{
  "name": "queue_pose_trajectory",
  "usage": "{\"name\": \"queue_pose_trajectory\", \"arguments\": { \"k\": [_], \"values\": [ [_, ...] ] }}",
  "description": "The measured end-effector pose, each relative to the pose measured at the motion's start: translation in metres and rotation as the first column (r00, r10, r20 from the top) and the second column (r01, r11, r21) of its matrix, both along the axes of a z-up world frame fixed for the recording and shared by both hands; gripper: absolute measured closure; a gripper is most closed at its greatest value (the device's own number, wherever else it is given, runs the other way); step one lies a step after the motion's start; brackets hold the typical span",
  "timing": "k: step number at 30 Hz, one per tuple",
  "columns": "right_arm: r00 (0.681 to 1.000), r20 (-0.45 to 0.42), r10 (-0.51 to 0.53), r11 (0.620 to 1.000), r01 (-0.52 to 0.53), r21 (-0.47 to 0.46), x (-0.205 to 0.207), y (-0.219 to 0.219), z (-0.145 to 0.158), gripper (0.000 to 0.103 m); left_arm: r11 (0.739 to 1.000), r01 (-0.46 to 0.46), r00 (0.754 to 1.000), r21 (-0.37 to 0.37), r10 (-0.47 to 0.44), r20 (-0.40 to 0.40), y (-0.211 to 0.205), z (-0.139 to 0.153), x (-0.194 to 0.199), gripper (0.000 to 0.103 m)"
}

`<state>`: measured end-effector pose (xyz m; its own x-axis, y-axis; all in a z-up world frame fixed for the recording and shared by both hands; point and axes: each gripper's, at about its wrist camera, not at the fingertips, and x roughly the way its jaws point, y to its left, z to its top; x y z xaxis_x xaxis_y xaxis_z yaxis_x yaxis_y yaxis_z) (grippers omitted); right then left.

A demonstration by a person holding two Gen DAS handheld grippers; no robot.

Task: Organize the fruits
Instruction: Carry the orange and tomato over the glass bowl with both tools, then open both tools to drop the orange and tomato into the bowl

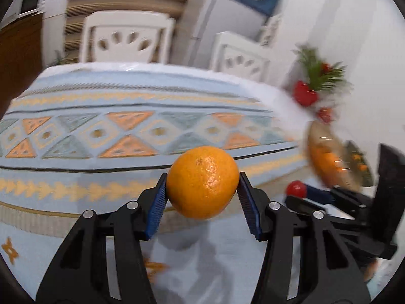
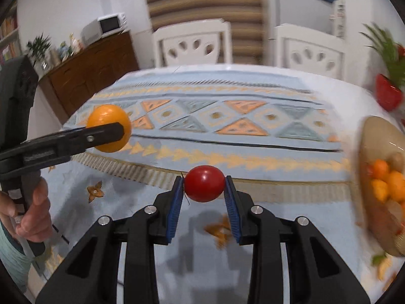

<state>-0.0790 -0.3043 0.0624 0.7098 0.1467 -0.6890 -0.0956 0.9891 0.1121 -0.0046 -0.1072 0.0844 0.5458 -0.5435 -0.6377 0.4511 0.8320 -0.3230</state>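
Observation:
My left gripper [image 1: 202, 190] is shut on an orange [image 1: 202, 181], held in the air above the patterned tablecloth. The right wrist view shows that same orange [image 2: 107, 115] at the left, clamped in the left gripper [image 2: 108, 131] that a hand [image 2: 33, 215] holds. My right gripper [image 2: 203, 187] is shut on a small red tomato [image 2: 204, 183], also lifted off the cloth. From the left wrist, the tomato [image 1: 295, 188] appears low at the right in the right gripper [image 1: 303, 192]. A tan bowl [image 2: 372, 136] of several orange fruits stands at the right edge, blurred.
A light blue tablecloth [image 2: 227, 116] with orange triangles covers the table. Two white chairs [image 2: 192, 43] stand behind it. A red vase with green leaves [image 2: 387, 96] stands at the far right, beyond the bowl [image 1: 314, 136]. A wooden sideboard with a microwave [image 2: 103, 27] is at the left.

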Motion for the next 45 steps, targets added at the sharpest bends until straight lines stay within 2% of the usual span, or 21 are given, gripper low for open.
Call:
{"name": "queue_pose_trajectory", "arguments": {
  "k": [3, 8, 12, 15, 22, 28, 31, 34, 40, 45],
  "values": [
    [0.997, 0.045, -0.068, 0.998, 0.068, 0.003, -0.026, -0.035, 0.027, 0.071, 0.997, 0.07, 0.996, -0.024, -0.069, 0.055, -0.034, 0.027, -0.022, 0.049],
    [0.971, 0.109, -0.212, 0.976, 0.215, -0.02, -0.064, -0.096, 0.067, 0.071, 0.979, 0.203, 0.969, -0.02, -0.198, 0.146, -0.107, 0.064, -0.055, 0.049],
    [0.935, 0.131, -0.329, 0.943, 0.332, -0.002, -0.089, -0.15, 0.087, 0.071, 0.953, 0.301, 0.942, -0.028, -0.293, 0.162, -0.163, 0.079, -0.069, 0.049],
    [0.905, 0.136, -0.404, 0.914, 0.405, 0.02, -0.102, -0.188, 0.092, 0.071, 0.939, 0.344, 0.928, -0.018, -0.337, 0.159, -0.201, 0.079, -0.073, 0.049],
    [0.853, 0.055, -0.518, 0.854, 0.513, 0.084, -0.105, -0.255, 0.07, 0.071, 0.914, 0.406, 0.911, -0.002, -0.404, 0.085, -0.268, 0.057, -0.063, 0.049],
    [0.85, -0.032, -0.526, 0.842, 0.525, 0.126, -0.097, -0.278, 0.04, 0.071, 0.898, 0.437, 0.898, 0.044, -0.439, 0.039, -0.305, 0.032, -0.055, 0.049],
    [0.848, -0.062, -0.526, 0.839, 0.529, 0.126, -0.091, -0.282, 0.028, 0.071, 0.88, 0.466, 0.882, 0.092, -0.47, 0.034, -0.315, 0.018, -0.053, 0.049],
    [0.849, -0.078, -0.523, 0.838, 0.528, 0.138, -0.085, -0.285, 0.021, 0.071, 0.879, 0.458, 0.884, 0.128, -0.466, 0.031, -0.322, 0.009, -0.05, 0.049],
    [0.825, -0.097, -0.556, 0.813, 0.565, 0.14, -0.081, -0.294, 0.011, 0.071, 0.884, 0.451, 0.891, 0.122, -0.455, 0.002, -0.327, -0.004, -0.037, 0.049],
    [0.819, -0.111, -0.563, 0.806, 0.574, 0.145, -0.078, -0.298, 0.005, 0.071, 0.885, 0.447, 0.893, 0.132, -0.45, -0.006, -0.331, -0.011, -0.034, 0.049]
  ]
}}
